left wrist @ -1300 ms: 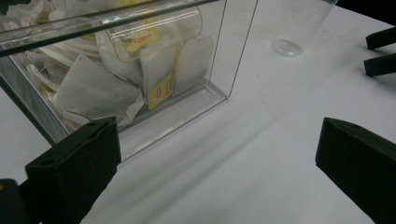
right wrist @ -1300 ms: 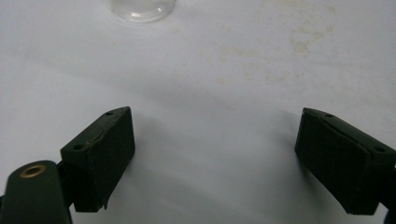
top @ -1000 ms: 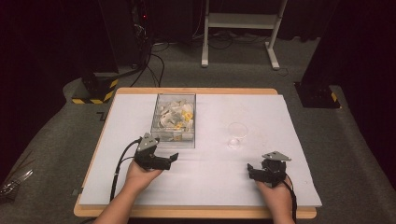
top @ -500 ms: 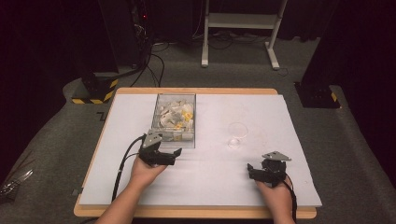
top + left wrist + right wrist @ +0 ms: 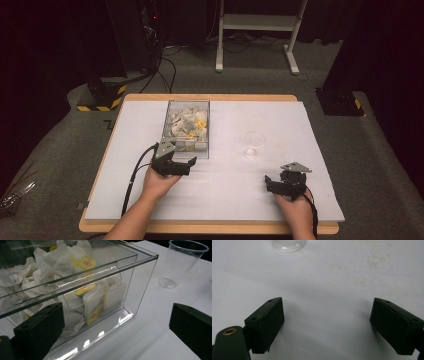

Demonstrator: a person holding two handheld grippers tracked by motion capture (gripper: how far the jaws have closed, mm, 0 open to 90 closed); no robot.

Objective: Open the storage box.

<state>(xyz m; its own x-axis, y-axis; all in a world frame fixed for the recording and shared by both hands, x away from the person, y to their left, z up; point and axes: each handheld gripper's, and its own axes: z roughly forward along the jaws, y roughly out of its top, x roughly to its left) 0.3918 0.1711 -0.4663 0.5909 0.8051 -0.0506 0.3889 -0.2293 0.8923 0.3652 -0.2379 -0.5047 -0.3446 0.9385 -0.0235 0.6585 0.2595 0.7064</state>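
Dark room, grey carpet, wooden table covered by a white sheet [image 5: 225, 190] mid-frame in the high view. A clear plastic box [image 5: 186, 126], packed with white sachets [image 5: 75, 285] bearing yellow labels, sits left of centre. The left gripper [image 5: 189, 163] lies just below the box's near wall, jaws spread, holding nothing. A clear plastic cup [image 5: 253, 145] stands upright right of centre. The right gripper [image 5: 269, 183], lower right of the frame, rests on the sheet, jaws spread and empty, well apart from the cup.
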